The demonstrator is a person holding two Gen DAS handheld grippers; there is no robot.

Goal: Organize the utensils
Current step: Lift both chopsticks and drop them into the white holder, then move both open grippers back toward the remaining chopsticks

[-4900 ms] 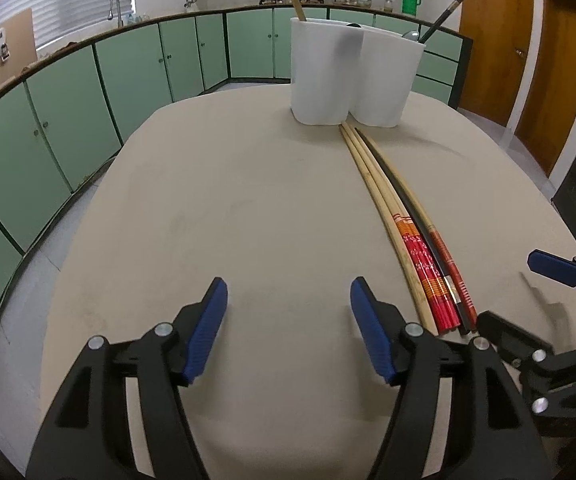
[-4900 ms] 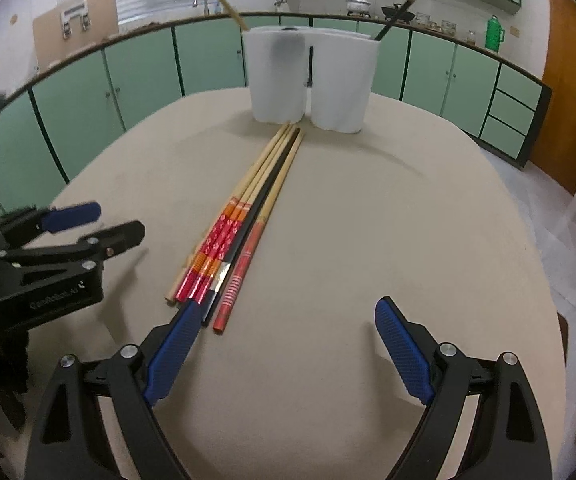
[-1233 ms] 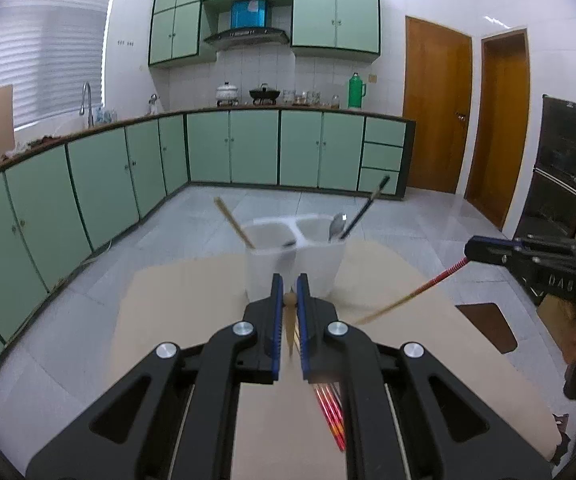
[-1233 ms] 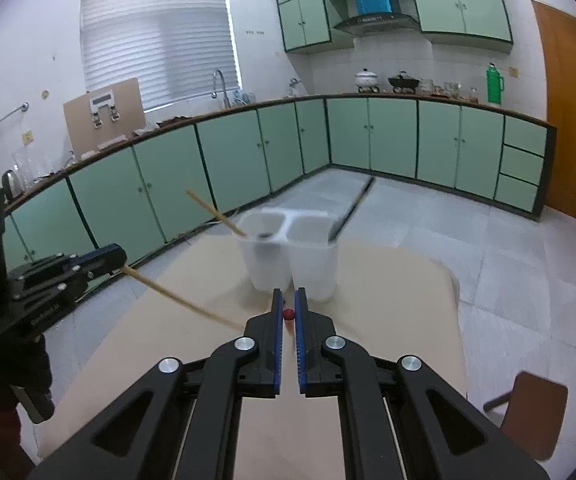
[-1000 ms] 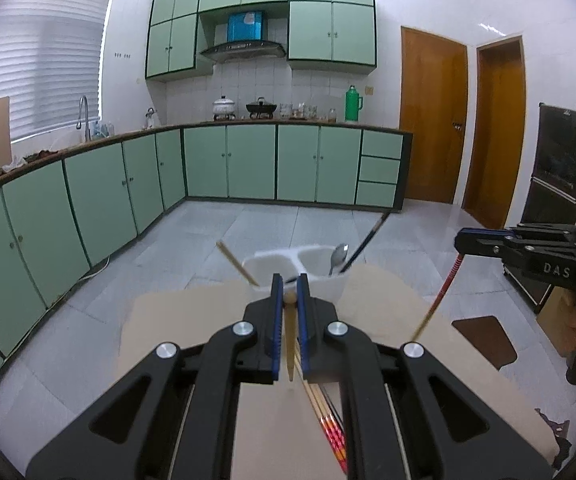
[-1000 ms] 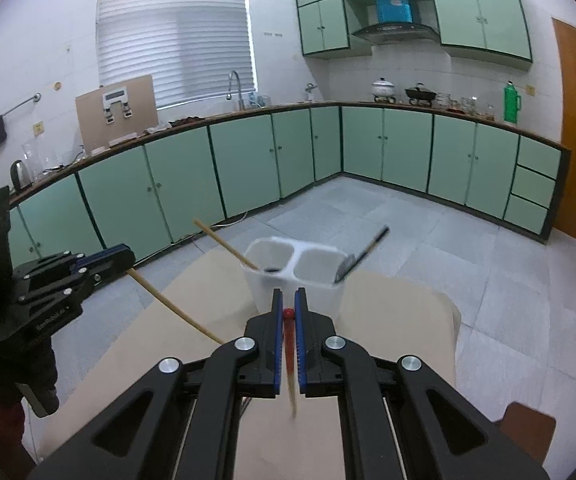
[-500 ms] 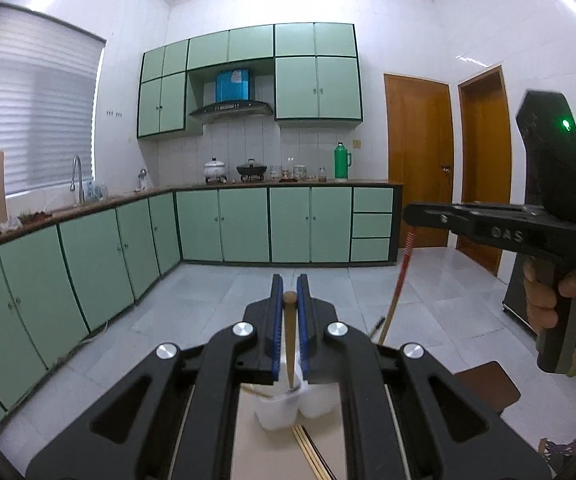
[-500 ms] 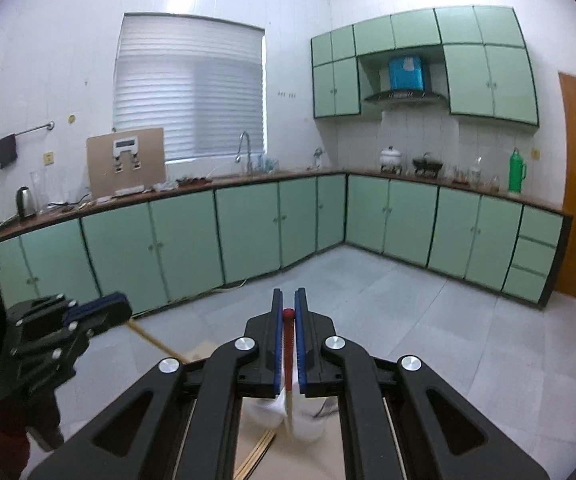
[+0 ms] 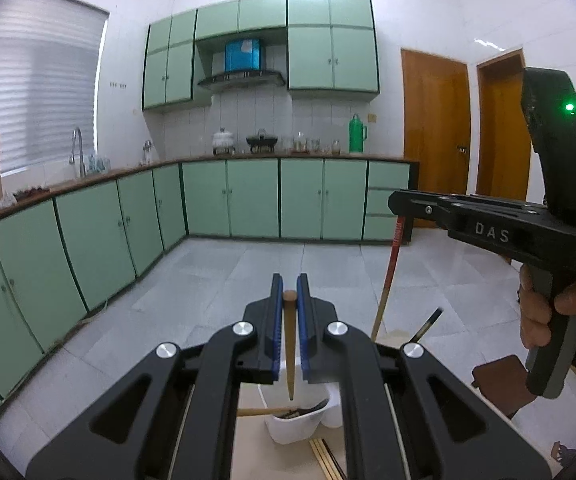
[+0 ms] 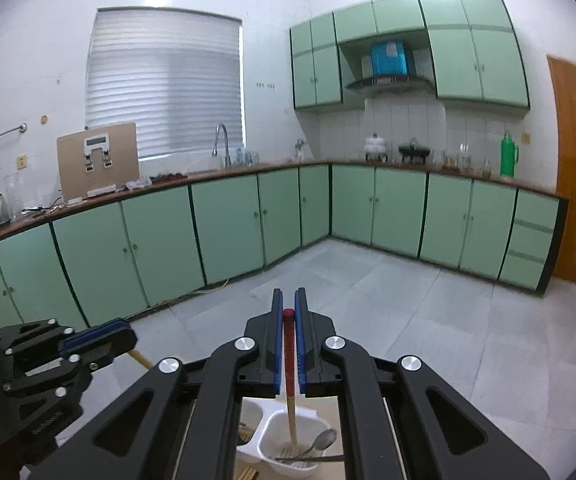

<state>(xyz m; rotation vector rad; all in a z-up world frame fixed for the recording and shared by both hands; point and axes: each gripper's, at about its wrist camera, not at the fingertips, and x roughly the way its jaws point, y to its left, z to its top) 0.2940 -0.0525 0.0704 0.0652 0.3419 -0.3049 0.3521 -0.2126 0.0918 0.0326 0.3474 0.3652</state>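
My left gripper (image 9: 289, 294) is shut on a plain wooden chopstick (image 9: 289, 352) that hangs down with its tip over the white two-cup utensil holder (image 9: 294, 426). My right gripper (image 10: 288, 312) is shut on a red-topped chopstick (image 10: 289, 364) whose lower end stands inside the holder's right cup (image 10: 288, 440), beside a metal spoon (image 10: 322, 442). The right gripper also shows in the left wrist view (image 9: 398, 204), the left one in the right wrist view (image 10: 123, 334). Loose chopsticks (image 9: 326, 460) lie on the table by the holder.
The beige table (image 9: 255, 460) is mostly hidden under the grippers. A black utensil (image 9: 428, 322) leans out of the holder. Green kitchen cabinets (image 9: 247, 200) and a tiled floor (image 9: 227, 272) lie beyond. A brown stool (image 9: 496, 376) stands at the right.
Both grippers have risen and tilted up, turning the chopsticks to hang upright over the holder. The red-topped chopstick's end has gone down into the right cup.
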